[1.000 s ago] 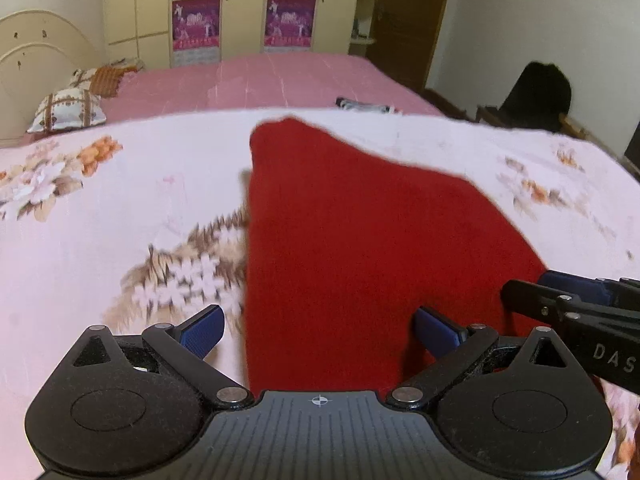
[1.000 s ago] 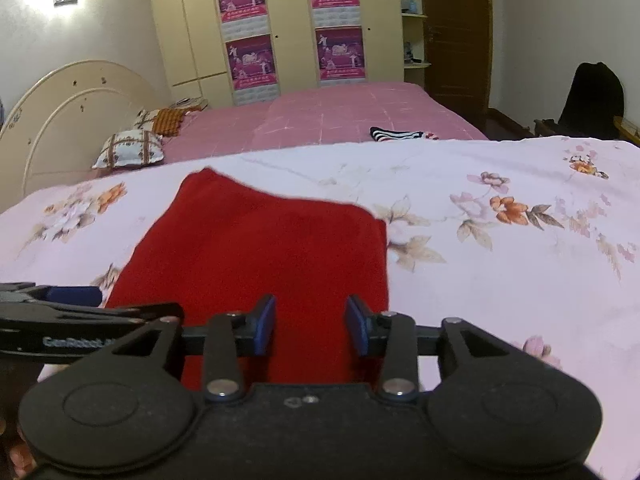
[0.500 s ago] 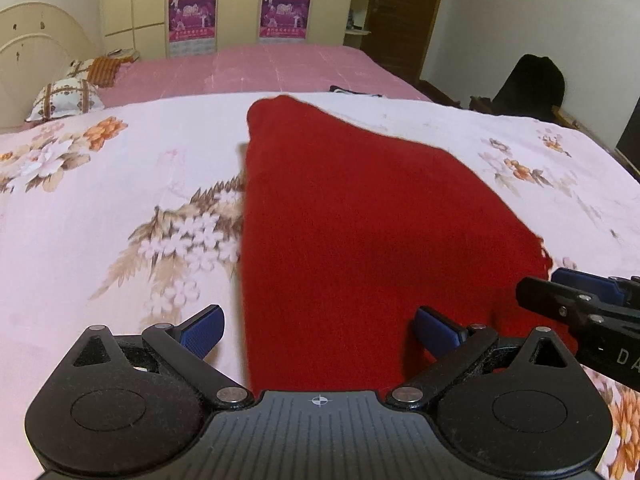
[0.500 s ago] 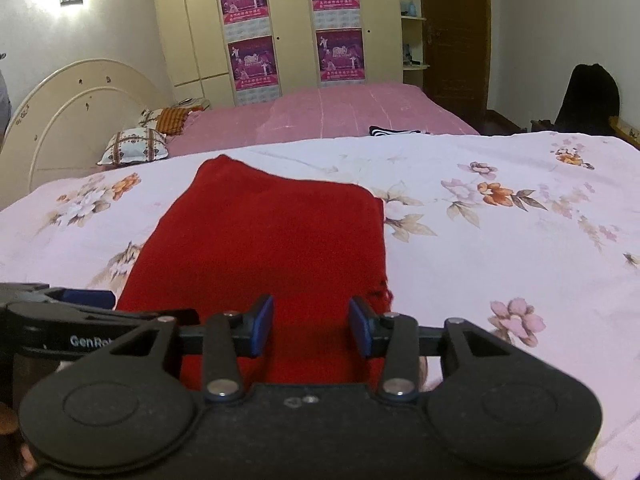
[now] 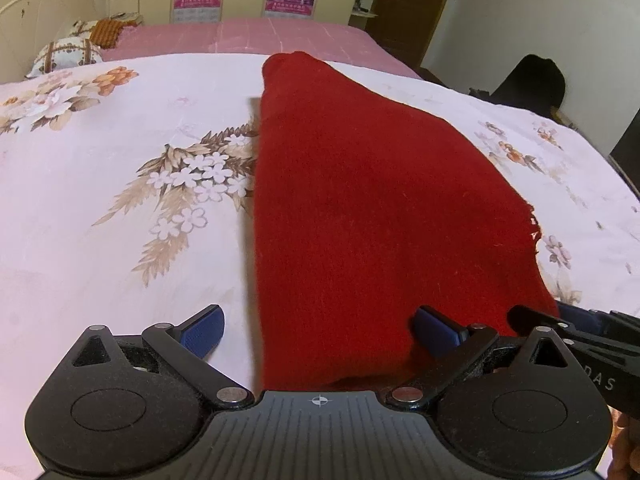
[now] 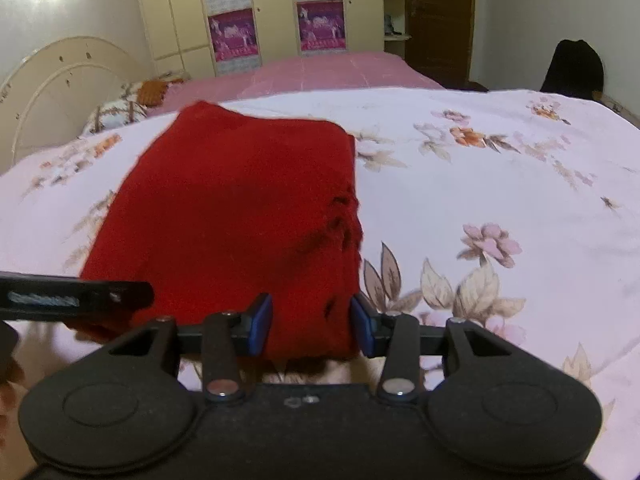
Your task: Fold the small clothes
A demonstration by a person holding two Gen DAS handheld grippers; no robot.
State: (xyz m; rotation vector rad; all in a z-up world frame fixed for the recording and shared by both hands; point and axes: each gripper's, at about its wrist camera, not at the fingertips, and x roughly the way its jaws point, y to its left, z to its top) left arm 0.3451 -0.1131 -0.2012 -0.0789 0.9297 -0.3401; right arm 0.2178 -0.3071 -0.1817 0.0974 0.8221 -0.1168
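Observation:
A red knitted garment [image 5: 360, 200] lies flat on the floral bedsheet [image 5: 120, 200], narrowing away from me. My left gripper [image 5: 318, 330] is open wide over its near edge, with the cloth's left edge between the fingers. In the right wrist view the same garment [image 6: 240, 200] shows a frayed right edge. My right gripper [image 6: 312, 326] is open, its blue pads [image 6: 260, 322] either side of the garment's near right corner, not pinching it. The right gripper's fingers [image 5: 560, 324] show at the left view's right edge.
The white floral sheet [image 6: 480, 184] covers the near bed. A pink bedspread [image 5: 240, 36], pillows [image 5: 68, 54] and a cream headboard [image 6: 60, 92] lie beyond. A wardrobe with posters [image 6: 272, 28] stands at the back. A dark chair [image 5: 528, 84] is at the right.
Both grippers have moved lower and closer to the garment's near edge. The cloth now lies between the right gripper's pads. Neither gripper has closed.

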